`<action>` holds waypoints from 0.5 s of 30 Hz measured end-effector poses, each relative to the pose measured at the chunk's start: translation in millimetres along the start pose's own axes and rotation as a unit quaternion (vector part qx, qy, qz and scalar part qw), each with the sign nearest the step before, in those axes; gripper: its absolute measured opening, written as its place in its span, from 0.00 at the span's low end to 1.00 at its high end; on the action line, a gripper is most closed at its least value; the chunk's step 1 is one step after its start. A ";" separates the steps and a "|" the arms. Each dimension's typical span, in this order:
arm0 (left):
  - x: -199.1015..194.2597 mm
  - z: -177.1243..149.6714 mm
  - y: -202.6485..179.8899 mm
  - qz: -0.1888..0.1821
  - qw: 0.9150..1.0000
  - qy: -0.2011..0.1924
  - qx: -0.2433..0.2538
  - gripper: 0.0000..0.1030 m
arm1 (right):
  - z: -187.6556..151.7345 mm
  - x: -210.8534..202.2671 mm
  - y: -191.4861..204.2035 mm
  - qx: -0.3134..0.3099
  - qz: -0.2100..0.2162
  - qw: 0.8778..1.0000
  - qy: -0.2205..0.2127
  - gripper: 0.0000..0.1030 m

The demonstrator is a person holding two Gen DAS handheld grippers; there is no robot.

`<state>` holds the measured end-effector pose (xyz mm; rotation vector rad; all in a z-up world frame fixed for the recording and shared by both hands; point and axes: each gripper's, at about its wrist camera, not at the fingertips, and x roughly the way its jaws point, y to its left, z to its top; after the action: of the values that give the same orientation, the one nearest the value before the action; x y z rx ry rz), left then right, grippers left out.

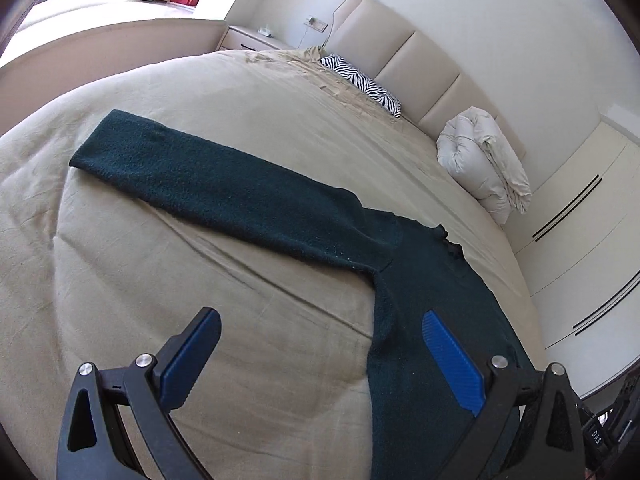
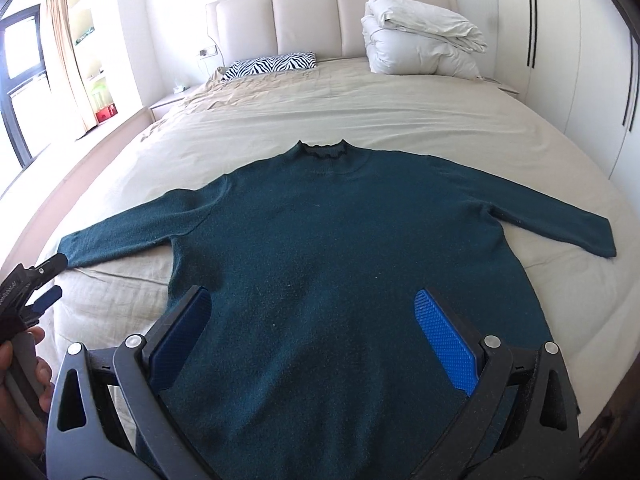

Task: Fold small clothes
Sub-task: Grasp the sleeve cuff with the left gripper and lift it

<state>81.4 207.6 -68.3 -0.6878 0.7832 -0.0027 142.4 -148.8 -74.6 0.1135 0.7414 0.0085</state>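
Note:
A dark teal sweater (image 2: 320, 248) lies flat and face up on the beige bed sheet (image 2: 280, 120), both sleeves spread out, collar toward the headboard. My right gripper (image 2: 312, 300) hovers open above its lower body, nothing between the blue pads. In the left wrist view the same sweater (image 1: 240, 192) stretches its left sleeve to the upper left. My left gripper (image 1: 320, 320) is open over the sheet beside the sweater's left side edge, its right finger above the knit. The left gripper (image 2: 44, 280) also shows at the right wrist view's left edge, held by a hand.
A zebra-print pillow (image 2: 272, 65) and a folded white duvet (image 2: 420, 44) lie by the padded headboard (image 2: 304, 16). A bedside table (image 1: 252, 38) stands left of the bed. White wardrobe doors (image 2: 580, 60) line the right wall. A window (image 2: 20, 48) is at left.

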 end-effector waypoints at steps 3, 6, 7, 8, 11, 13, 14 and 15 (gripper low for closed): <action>0.5 28.0 50.9 -0.039 0.992 -0.038 -0.112 1.00 | 11.6 8.4 9.9 0.001 0.034 0.999 -0.004 1.00; 1.5 50.6 87.9 -0.061 0.977 -0.075 -0.189 1.00 | 18.8 21.2 18.9 0.007 0.071 0.997 0.003 1.00; 2.8 56.6 97.8 -0.069 0.972 -0.086 -0.208 1.00 | 20.5 26.1 21.1 0.012 0.084 0.996 0.006 1.00; 4.1 60.9 107.1 -0.070 0.968 -0.092 -0.224 1.00 | 21.6 30.9 24.9 0.016 0.092 0.996 0.010 1.00; 9.7 65.2 130.0 -0.073 0.950 -0.106 -0.283 1.00 | 23.6 48.6 30.1 0.028 0.102 0.994 0.024 0.93; 15.7 62.3 142.0 -0.082 0.938 -0.112 -0.317 0.99 | 24.9 58.8 31.2 0.042 0.113 0.992 0.033 0.87; 19.9 61.7 149.3 -0.085 0.933 -0.114 -0.330 0.99 | 24.7 64.4 30.4 0.049 0.116 0.991 0.036 0.85; 24.0 61.4 154.4 -0.088 0.928 -0.116 -0.342 0.99 | 25.4 68.6 30.5 0.053 0.118 0.991 0.038 0.84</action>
<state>101.0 357.6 -141.0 -1.3944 0.4799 0.1948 211.2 -117.7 -98.9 0.3036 0.8012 0.2002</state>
